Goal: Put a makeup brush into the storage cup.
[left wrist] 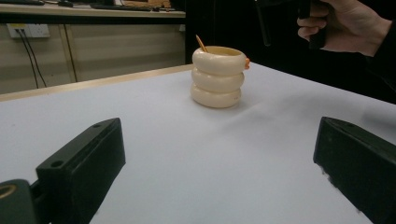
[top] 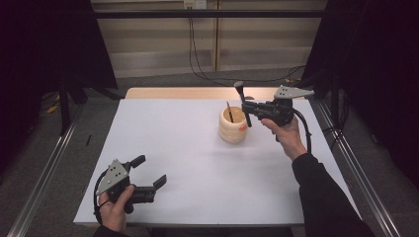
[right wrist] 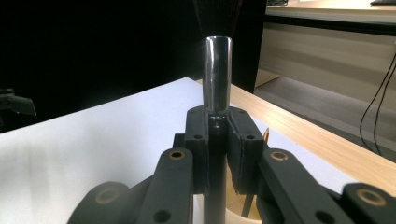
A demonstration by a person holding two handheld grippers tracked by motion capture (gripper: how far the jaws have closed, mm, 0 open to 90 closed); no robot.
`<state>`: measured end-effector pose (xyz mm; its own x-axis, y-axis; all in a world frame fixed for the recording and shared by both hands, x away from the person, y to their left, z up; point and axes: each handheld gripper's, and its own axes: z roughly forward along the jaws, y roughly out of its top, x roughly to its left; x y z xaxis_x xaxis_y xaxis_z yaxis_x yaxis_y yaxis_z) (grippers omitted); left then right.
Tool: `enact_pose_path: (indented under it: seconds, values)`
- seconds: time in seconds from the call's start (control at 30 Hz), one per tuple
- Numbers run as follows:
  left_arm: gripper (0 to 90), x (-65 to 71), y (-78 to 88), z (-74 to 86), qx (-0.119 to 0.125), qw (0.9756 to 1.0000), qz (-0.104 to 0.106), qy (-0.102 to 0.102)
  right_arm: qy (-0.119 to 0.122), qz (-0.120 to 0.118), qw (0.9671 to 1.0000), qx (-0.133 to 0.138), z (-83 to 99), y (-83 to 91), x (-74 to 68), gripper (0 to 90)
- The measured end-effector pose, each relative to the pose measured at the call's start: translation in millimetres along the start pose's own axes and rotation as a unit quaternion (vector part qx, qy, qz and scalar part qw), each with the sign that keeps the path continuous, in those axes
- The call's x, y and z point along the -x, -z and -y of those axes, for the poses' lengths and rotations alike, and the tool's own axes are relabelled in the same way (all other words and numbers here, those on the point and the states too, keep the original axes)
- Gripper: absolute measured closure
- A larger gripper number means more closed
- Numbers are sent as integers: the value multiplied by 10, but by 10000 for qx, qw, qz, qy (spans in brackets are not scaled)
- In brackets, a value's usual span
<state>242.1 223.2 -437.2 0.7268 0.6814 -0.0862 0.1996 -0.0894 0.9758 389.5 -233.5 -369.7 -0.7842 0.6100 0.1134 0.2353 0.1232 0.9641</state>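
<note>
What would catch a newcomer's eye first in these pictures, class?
First, the cream ringed holder standing right of centre on the white table, a thin stick inside it. Just above it, the right gripper is shut on a makeup brush, bristles up. The left gripper rests open at the near left corner.

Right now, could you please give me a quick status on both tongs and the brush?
Right tongs shut on makeup brush, above ribbed cream cup. Left tongs open, nothing between them. Path clear.

White table [top: 197,163], wall cables [top: 195,49]
</note>
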Motion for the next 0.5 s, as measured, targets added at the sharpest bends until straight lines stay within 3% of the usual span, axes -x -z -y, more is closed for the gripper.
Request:
enact_pose_path:
  seconds: [0.5]
  values:
    - [21,-3,1,2,-4,10000,-11,20,-64,196,9998,-10,-19,-212,81,799]
